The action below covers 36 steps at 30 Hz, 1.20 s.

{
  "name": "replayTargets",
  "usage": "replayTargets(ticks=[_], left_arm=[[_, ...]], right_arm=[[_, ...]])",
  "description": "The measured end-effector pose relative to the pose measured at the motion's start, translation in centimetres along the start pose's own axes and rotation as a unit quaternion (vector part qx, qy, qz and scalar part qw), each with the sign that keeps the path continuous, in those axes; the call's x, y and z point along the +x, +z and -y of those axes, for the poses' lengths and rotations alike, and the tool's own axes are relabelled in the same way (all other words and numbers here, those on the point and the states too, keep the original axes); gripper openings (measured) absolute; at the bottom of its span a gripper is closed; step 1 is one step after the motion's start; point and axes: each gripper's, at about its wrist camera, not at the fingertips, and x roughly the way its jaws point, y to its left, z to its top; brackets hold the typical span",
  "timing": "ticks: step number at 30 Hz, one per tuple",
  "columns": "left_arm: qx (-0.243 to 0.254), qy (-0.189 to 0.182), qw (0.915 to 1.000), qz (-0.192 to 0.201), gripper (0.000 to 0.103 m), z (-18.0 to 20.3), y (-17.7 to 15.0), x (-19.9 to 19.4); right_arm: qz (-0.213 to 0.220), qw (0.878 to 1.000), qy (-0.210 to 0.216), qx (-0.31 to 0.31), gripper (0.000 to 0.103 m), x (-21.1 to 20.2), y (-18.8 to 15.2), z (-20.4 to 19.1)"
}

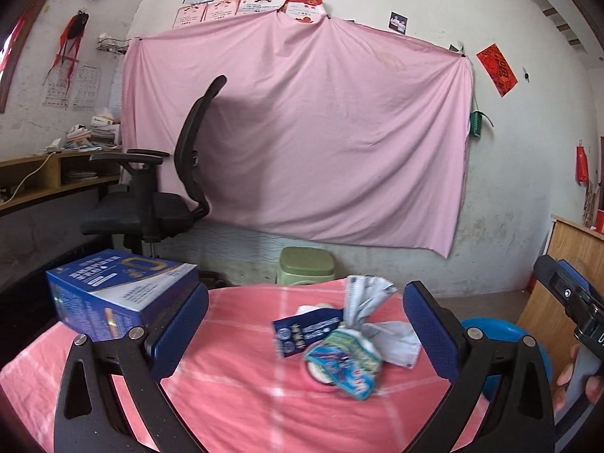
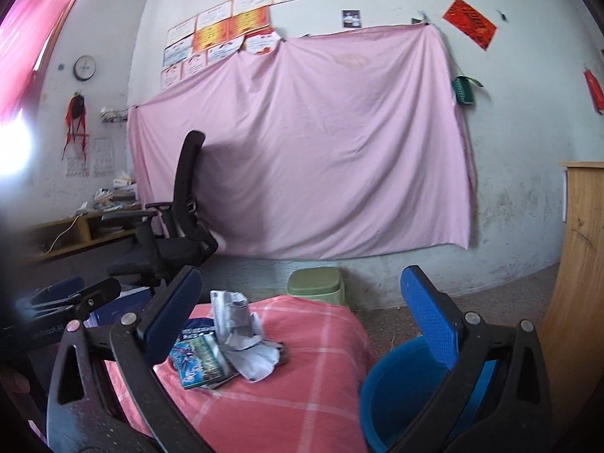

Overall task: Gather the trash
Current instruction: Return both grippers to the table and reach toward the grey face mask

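The left claw (image 1: 305,324) stands wide, nothing between its blue pads (image 1: 181,330), and the right claw (image 2: 302,321) is just as wide and just as empty. Both point roughly level across the table with the pink checked cloth (image 1: 234,389), well back from the trash.

The trash lies in one loose heap near the middle of the cloth: a crumpled grey face mask (image 1: 377,313), a dark blue packet (image 1: 305,330), a green and blue wrapper (image 1: 347,366) and a round lid or tub (image 1: 321,375) half hidden beneath them.

The likely trouble is the overlap. A pinch aimed at the top piece may drag its neighbours along, or bunch up the cloth under the pads. The mask is soft and could slip out of a shallow grip. The blue box (image 1: 124,290) sits just beside the left claw's left finger and could be nudged by a sideways sweep.

The right wrist view shows the blue bin (image 2: 400,392) open beside the table, under the right claw's right finger; the left wrist view catches only a sliver of it. The left wrist view alone shows the blue box clearly and the heap face on.
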Motion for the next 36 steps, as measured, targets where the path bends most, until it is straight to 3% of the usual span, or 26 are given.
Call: replayTargets(ticks=[7,19,22,24,26,32,36], left_arm=[[-0.003,0.003,0.9992,-0.039,0.101,-2.9,-2.0,1.1],[-0.021,-0.063,0.9899,-0.126,0.099,-3.8,-3.4,5.2],[-0.031,-0.087,0.9836,-0.155,0.086,-3.6,-3.8,6.6],[-0.041,-0.103,0.977,-0.182,0.069,-3.6,-4.2,7.8],[-0.054,-0.116,0.9717,-0.198,0.062,-3.6,-4.4,8.5],[-0.074,-0.144,0.9598,-0.229,0.051,-3.4,-4.8,9.9],[-0.075,-0.141,0.9563,-0.245,0.044,-3.2,-4.9,10.4]], right_arm=[[-0.059,0.998,0.012,-0.036,0.103,3.5,-1.7,-2.9],[-0.189,0.981,0.01,-0.036,0.103,9.3,-4.1,-2.7],[-0.22,0.974,0.024,-0.041,0.103,10.7,-4.7,-2.8],[-0.236,0.97,0.033,-0.042,0.101,11.7,-4.9,-3.0],[-0.251,0.966,0.043,-0.036,0.097,12.7,-5.3,-2.9],[-0.287,0.956,0.057,-0.027,0.085,14.2,-6.0,-2.8],[-0.298,0.952,0.063,-0.017,0.064,14.5,-6.2,-2.6]])
